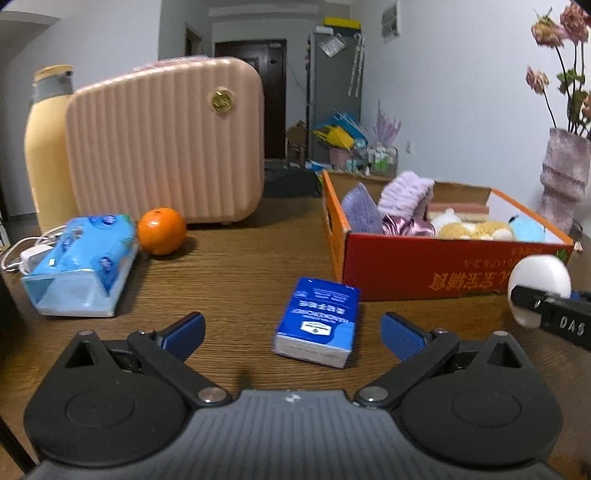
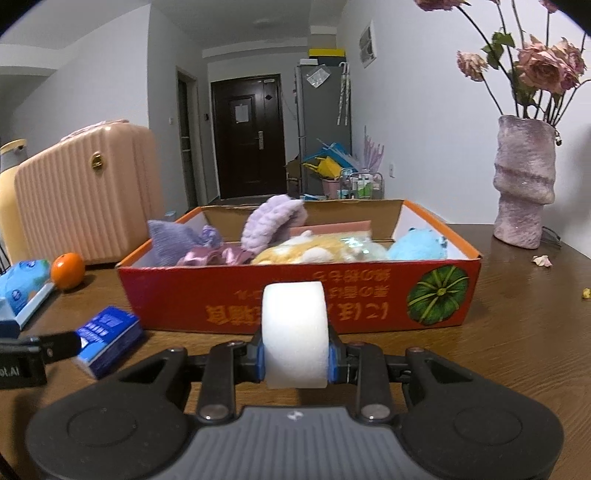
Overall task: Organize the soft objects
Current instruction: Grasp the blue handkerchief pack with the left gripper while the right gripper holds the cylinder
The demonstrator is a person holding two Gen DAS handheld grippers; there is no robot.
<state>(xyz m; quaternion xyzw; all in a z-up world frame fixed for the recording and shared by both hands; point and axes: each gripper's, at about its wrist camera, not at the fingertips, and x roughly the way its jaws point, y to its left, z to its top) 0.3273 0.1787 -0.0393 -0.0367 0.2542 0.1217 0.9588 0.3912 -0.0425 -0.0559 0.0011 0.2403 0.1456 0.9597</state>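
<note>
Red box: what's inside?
The red box holds a purple headband, purple cloth, yellow plush, blue plush. Anything beneath them is covered.

Dim indoor light, cool bluish cast on walls, no direct source in frame. Soft diffuse shadows: faint dark patch beside orange (image 1: 161,231) in left wrist view, soft shadow under red box (image 2: 299,295) along wooden table (image 2: 517,332). Mild sheen on tabletop, lower right of right wrist view. Strong fisheye bend; black vignette in corners of both frames. Flowers (image 1: 557,26) at upper right smeared. Hallway background soft, slightly noisy.
</note>
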